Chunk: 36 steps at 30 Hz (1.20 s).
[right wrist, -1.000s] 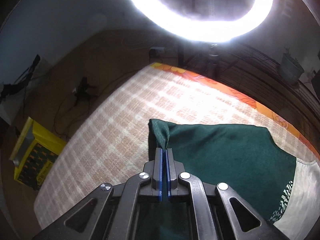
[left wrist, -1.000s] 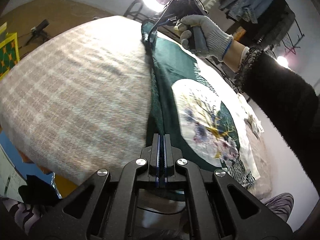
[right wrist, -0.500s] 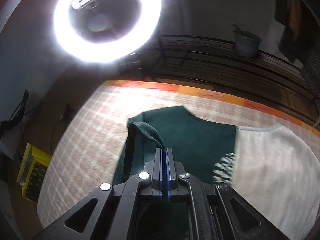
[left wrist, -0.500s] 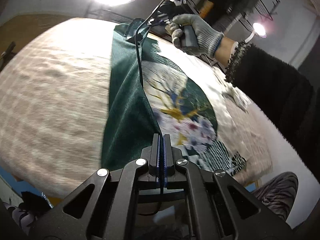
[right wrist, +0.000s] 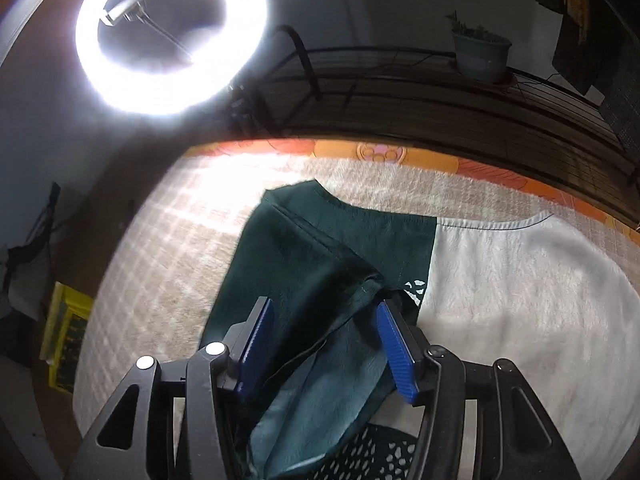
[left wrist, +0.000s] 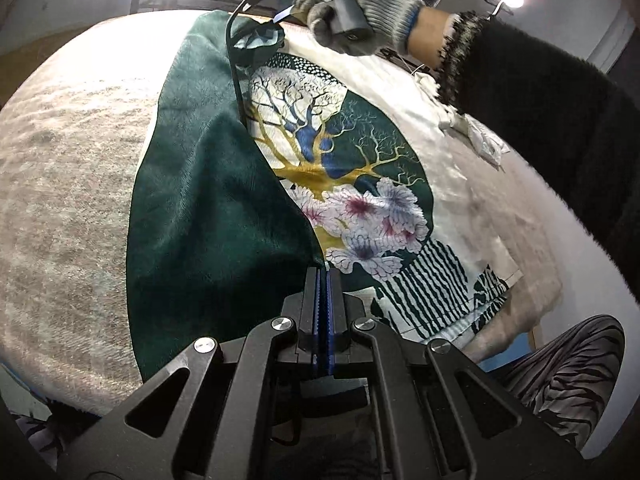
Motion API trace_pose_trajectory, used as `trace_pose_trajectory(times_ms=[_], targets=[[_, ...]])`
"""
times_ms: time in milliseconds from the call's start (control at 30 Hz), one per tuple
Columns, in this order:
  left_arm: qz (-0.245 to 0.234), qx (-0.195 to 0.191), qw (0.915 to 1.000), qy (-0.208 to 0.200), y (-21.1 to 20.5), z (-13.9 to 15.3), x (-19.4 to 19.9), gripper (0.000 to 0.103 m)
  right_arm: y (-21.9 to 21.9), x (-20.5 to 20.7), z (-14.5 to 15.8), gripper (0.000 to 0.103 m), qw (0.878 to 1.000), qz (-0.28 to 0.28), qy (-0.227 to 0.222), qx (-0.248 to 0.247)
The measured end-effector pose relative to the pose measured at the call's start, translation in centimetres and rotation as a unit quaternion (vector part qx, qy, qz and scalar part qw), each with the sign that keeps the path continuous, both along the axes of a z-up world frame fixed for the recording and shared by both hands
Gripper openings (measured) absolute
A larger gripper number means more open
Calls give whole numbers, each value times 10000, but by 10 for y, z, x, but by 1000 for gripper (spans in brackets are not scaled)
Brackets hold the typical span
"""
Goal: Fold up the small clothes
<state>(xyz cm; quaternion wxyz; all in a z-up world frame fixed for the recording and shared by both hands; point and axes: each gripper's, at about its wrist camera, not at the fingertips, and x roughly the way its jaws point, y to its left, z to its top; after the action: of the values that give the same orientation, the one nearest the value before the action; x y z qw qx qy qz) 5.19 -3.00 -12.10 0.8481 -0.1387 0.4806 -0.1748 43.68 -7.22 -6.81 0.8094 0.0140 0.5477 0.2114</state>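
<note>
A dark green cloth (left wrist: 208, 208) with a white printed panel of a tree and flowers (left wrist: 332, 160) lies on the bed. Its left side is folded over toward the print. My left gripper (left wrist: 322, 276) is shut on the near edge of the green fold. My right gripper (right wrist: 326, 320) is open above the far corner of the cloth (right wrist: 320, 256), which lies loose between its blue pads (right wrist: 394, 348). The right gripper also shows in the left wrist view (left wrist: 288, 12), held by a gloved hand (left wrist: 360, 4).
A beige checked blanket (left wrist: 68, 184) covers the bed. A bright ring light (right wrist: 168, 36) stands behind the far edge. A crumpled white item (left wrist: 480, 136) lies at the right side. A striped knee (left wrist: 568, 364) is at the near right. A yellow box (right wrist: 68, 344) sits on the floor.
Both grippers carried the green edge rightward over the print. The right gripper then opened and let go of the far corner; the left stays shut on the near edge.
</note>
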Motion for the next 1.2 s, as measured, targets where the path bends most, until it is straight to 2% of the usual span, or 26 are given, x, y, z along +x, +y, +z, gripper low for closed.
trace_pose_trajectory(times_ms=[133,200,233,267,333,433,533,700,733,800,833,867,900,1000,1067,1133,1167,1200], targets=[[-22,71,10000,3,-1,-3,3,0,7,15,-25,55,9989,-282,288,-230],[-46,103,9999,-6,0,-3,3,0,6,22,-33,36,9979,-423,236,-427],[-66,113,9999,-12,0,-4,3,0,5,23,-32,14,9980,-419,148,-455],[-78,121,9999,-19,0,-3,3,0,4,24,-31,1,9982,-378,158,-431],[-137,172,9997,-83,-2,-1,2,0,0,25,-23,0,9983,-347,33,-476],[-265,209,9992,-231,-8,6,-1,0,-8,27,-1,0,9965,-189,-408,-711],[-428,269,9983,-302,-17,9,-5,0,-17,31,14,0,9953,-146,-585,-752],[-633,174,9976,-201,-29,8,-6,0,-18,33,-1,0,9931,-43,-546,-1037],[-708,167,9972,-169,-32,8,-7,0,-20,32,-6,1,9927,-76,-517,-1086],[-817,145,9965,-127,-37,8,-10,4,-23,33,-16,20,9942,-152,-332,-1014],[-896,91,9959,-102,-39,7,-11,12,-28,32,-17,27,9952,-210,-260,-920],[-950,28,9954,-95,-39,8,-13,19,-33,30,-17,29,9952,-262,-276,-897],[-1012,-55,9948,-82,-40,8,-15,21,-37,27,-14,29,9950,-284,-306,-913],[-1202,-157,9926,-84,-46,11,-21,23,-52,17,1,31,9938,-338,-416,-975],[-1344,-236,9906,-107,-52,13,-26,24,-67,10,15,38,9934,-416,-480,-960],[-1420,-302,9893,-118,-57,15,-31,29,-83,2,29,71,9928,-516,-545,-938],[-1464,-389,9884,-133,-58,17,-34,31,-87,-1,34,81,9927,-522,-617,-899],[-1489,-438,9878,-148,-60,18,-36,31,-90,-5,40,83,9927,-503,-723,-828]])
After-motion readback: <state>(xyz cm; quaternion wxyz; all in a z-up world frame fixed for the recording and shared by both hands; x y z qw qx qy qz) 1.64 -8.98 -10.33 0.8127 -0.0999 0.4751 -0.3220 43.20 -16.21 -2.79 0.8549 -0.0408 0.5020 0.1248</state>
